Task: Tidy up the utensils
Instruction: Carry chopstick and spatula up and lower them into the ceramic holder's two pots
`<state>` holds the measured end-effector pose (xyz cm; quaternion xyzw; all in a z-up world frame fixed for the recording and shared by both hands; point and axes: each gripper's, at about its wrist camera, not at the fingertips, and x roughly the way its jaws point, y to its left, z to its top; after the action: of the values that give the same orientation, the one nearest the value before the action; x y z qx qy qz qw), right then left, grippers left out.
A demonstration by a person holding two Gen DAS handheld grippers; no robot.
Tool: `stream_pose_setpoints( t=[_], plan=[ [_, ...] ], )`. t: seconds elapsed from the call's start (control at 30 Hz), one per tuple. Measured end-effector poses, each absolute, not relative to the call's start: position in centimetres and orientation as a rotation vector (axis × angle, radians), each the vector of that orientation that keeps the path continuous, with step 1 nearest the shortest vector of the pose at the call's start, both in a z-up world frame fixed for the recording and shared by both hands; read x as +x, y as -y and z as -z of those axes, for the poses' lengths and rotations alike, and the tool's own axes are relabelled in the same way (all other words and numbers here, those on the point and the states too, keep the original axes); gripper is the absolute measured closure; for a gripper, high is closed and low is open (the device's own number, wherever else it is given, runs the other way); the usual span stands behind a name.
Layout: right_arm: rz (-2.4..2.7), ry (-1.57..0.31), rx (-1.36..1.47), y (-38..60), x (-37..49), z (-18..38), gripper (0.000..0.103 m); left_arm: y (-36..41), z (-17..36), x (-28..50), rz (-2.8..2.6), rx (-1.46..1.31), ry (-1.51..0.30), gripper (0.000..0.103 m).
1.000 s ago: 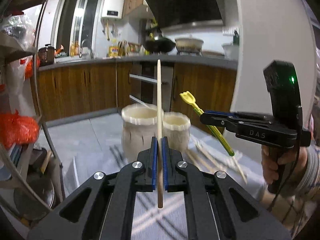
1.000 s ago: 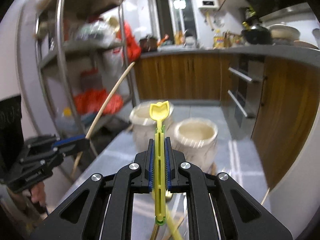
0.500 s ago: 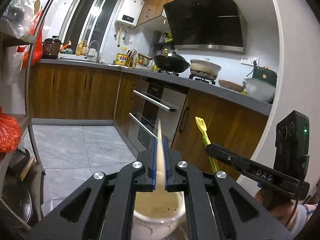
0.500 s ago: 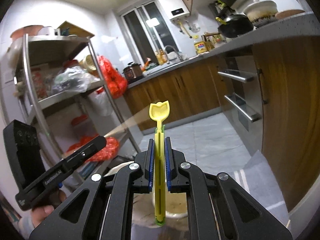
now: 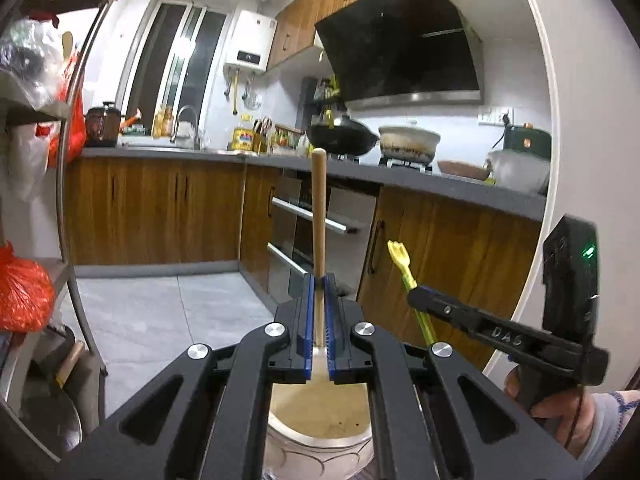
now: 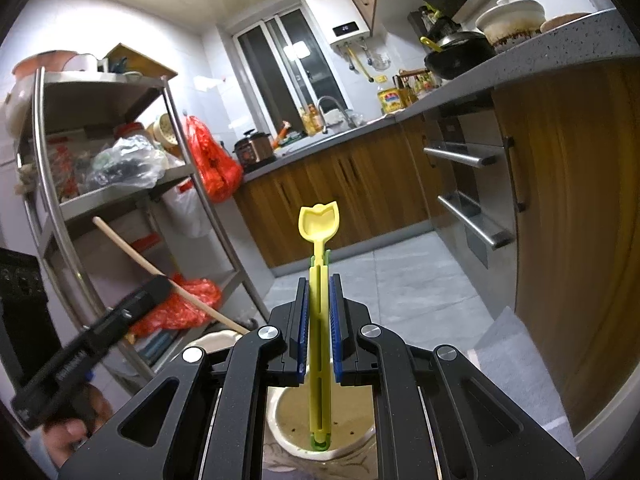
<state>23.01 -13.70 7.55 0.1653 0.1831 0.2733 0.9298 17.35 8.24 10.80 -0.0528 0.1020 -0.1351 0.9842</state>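
Clamping a wooden chopstick (image 5: pixel 319 216) above the cream holder (image 5: pixel 320 446), the left gripper (image 5: pixel 319 280) mirrors the right gripper (image 6: pixel 319 284), clamped on a yellow utensil (image 6: pixel 319 220).

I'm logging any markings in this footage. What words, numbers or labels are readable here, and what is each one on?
"DAS": raised letters on the arm of the right gripper, left wrist view.
"20": lit display on the white water heater on the wall, right wrist view.
Lettering on the left gripper: too blurred to read.
Label on the yellow oil bottle: too small to read.
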Motion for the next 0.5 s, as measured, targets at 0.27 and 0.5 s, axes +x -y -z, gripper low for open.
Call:
stream_pose_setpoints(
  t=[0.27, 0.5],
  plan=[
    [-0.537, -0.339, 0.343, 13.4, 24.1, -7.9, 0.092, -9.7, -14.9, 13.8, 0.301, -0.105, -0.162, 0.099],
    [-0.517, -0.355, 0.303, 12.2, 24.5, -6.4, 0.092, -8.5, -14.6, 13.3, 0.308, -0.042, -0.224, 0.099]
  ],
)
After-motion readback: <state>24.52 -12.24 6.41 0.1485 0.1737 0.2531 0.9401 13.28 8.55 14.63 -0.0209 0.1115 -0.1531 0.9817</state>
